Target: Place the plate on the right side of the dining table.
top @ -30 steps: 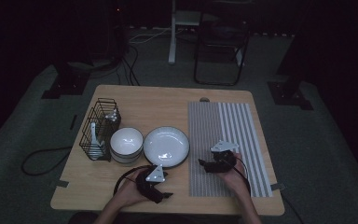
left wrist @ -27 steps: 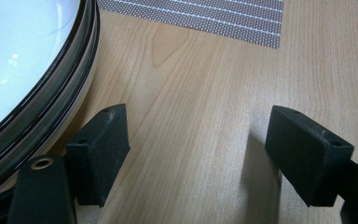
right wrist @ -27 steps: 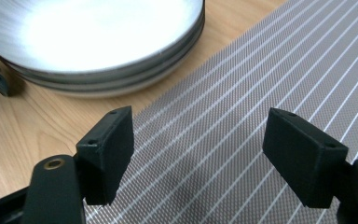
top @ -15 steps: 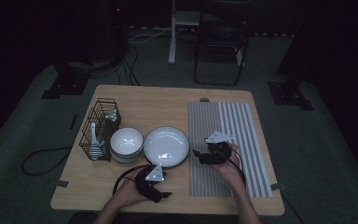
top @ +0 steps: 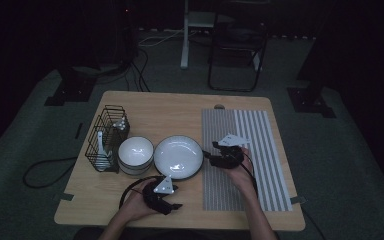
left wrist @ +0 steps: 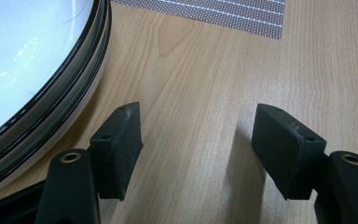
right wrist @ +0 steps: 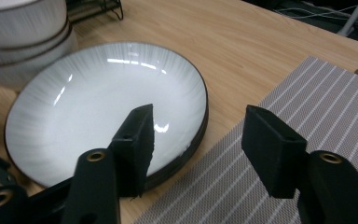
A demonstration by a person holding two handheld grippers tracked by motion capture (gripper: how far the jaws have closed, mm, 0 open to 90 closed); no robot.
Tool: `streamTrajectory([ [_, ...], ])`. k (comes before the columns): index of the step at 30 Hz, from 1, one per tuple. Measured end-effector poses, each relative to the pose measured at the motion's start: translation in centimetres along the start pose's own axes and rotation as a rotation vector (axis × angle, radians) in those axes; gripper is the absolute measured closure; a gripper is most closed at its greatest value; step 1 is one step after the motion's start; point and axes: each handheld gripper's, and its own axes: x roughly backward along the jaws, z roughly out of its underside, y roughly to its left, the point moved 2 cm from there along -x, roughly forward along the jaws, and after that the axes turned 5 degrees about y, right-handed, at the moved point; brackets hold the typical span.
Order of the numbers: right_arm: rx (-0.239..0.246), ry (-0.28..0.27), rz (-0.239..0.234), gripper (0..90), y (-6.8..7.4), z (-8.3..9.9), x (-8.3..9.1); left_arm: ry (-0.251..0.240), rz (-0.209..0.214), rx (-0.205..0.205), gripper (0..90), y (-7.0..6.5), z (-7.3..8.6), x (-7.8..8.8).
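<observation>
High view: right gripper (top: pixel 214 157) at the plate's (top: pixel 178 156) right rim, left gripper (top: pixel 172 202) below the plate.

Right gripper view: jaws apart and just closing, one over the plate's rim, the other over the mat (right wrist: pixel 307 98); no pad presses it. Left gripper view: jaws apart, just narrowing, bare table (left wrist: pixel 205 70) between them; the plate is cut off at the left edge. Bowls (top: pixel 135 155) stand between plate and rack (top: pixel 105 140), whose contents are too dim to identify.

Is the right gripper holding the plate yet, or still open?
Open. The right gripper has just been closing, but its pads are apart and press nothing; the plate rim lies beneath them.
</observation>
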Motion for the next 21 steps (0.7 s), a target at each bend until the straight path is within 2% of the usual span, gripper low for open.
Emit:
streamTrajectory([
  [2, -0.016, -0.006, -0.006, 47.7, -0.1, -0.2, -0.3, 0.001, -0.003, 0.004, 36.0, 0.0, 0.0, 0.1],
  [5, -0.032, 0.010, -0.025, 52.0, -0.3, -0.4, -0.8, -0.003, -0.003, 0.012, 43.9, 0.1, 0.1, 0.2],
  [9, -0.051, 0.013, -0.039, 56.7, -0.4, -1.1, -1.4, 0.002, -0.012, 0.021, 46.0, 0.2, 0.1, 0.3],
  [13, -0.037, 0.019, -0.042, 61.1, -0.3, -1.8, -1.9, 0.006, -0.029, 0.015, 48.1, 0.1, 0.2, 0.6],
  [15, -0.026, 0.027, -0.042, 63.3, -0.2, -2.0, -2.1, -0.007, -0.032, 0.020, 48.8, 0.1, 0.2, 0.9],
  [21, -0.023, 0.048, -0.034, 67.6, -0.2, -2.6, -3.2, -0.064, -0.084, 0.033, 50.9, 0.1, 0.3, 2.4],
])
